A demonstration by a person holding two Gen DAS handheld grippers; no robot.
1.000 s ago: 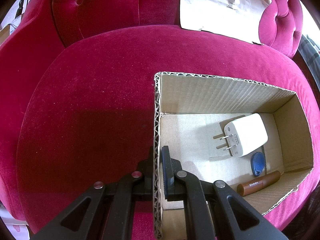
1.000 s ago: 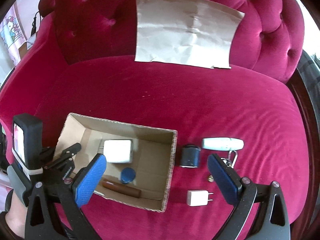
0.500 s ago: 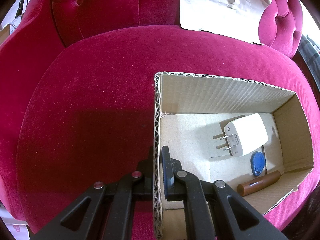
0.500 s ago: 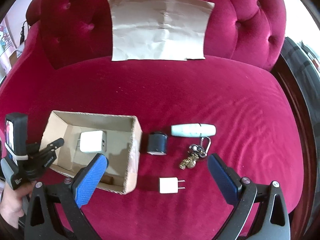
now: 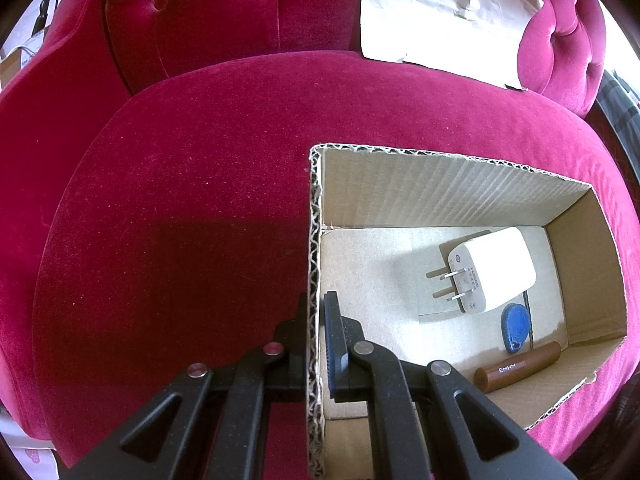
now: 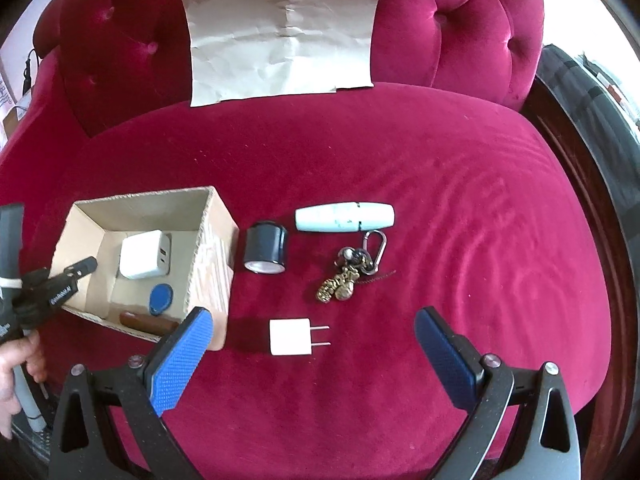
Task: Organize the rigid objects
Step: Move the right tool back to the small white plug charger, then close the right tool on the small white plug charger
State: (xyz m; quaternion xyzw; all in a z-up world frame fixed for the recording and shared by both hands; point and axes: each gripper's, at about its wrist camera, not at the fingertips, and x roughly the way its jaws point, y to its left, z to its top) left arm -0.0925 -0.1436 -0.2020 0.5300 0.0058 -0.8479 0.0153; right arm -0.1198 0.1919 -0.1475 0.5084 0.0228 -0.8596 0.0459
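An open cardboard box (image 5: 448, 184) (image 6: 212, 248) sits on the red velvet seat. Inside lie a large white charger (image 5: 490, 276) (image 6: 144, 256), a blue key fob (image 5: 516, 328) (image 6: 160, 298) and a brown tube (image 5: 518, 366) (image 6: 148, 322). My left gripper (image 5: 314, 312) (image 6: 86, 266) is shut on the box's left wall. My right gripper (image 6: 312, 336) hangs open above the seat, with a small white plug (image 6: 290, 337) lying below, between its fingers. Beyond lie a dark round jar (image 6: 265, 248), a pale mint tube (image 6: 344, 218) and a keychain (image 6: 352, 268).
A creased sheet of brown paper (image 6: 284, 36) (image 5: 448, 16) leans on the tufted backrest. The seat's dark wooden frame (image 6: 576, 152) runs down the right side. A hand (image 6: 18, 364) holds the left gripper's handle at the lower left.
My right gripper has swung to the right, away from the box and over the loose items, and sunk a little. The left gripper and the box have stayed put.
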